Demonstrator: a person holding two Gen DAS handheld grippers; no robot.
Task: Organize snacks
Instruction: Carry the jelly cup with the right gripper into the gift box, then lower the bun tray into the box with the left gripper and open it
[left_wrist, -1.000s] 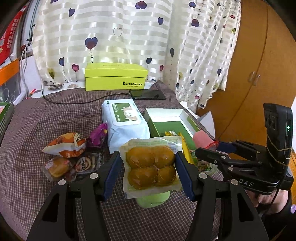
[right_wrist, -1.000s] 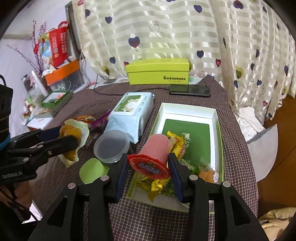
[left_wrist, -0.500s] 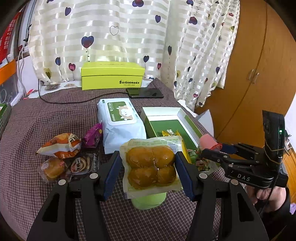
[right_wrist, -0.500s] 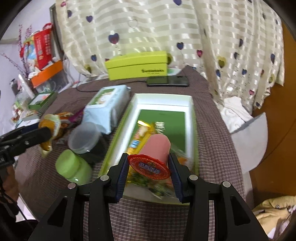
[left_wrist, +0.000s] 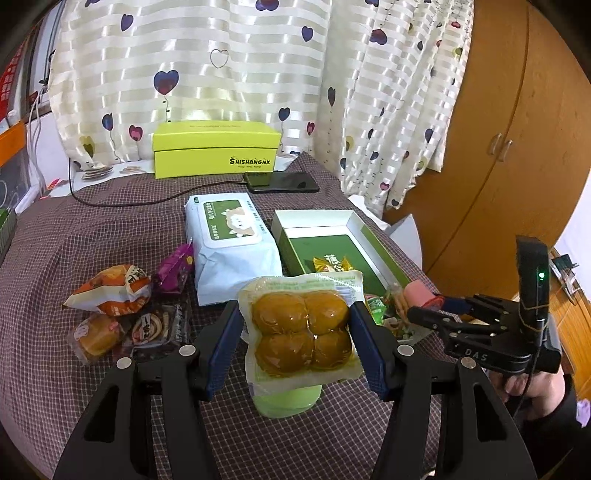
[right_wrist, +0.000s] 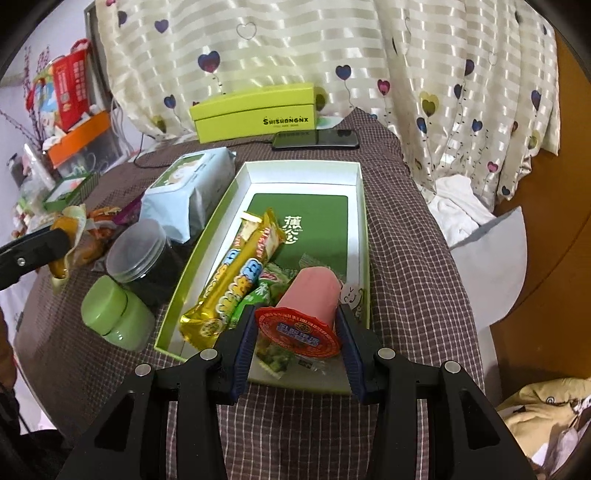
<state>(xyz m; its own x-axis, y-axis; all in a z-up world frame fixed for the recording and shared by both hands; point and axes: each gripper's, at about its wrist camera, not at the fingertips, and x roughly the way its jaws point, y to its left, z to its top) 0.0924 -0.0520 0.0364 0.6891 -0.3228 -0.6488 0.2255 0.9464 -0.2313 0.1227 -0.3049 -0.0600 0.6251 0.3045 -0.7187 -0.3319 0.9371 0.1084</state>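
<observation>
now pink cup (right_wrist: 308, 302) sits clamped in right claw (right_wrist: 297, 328).

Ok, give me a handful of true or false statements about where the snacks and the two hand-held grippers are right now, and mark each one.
1. The right hand-held gripper holds a pink jelly cup. True.
2. That cup is over the yellow shoe box. False: it is over the near end of the open green-and-white box.
3. The left hand-held gripper is empty. False: it grips a vacuum pack of four yellow buns.
4. A long yellow snack packet lies inside the open box. True.
5. The wet wipes pack lies inside the open box. False: it lies on the tablecloth beside it.
</observation>
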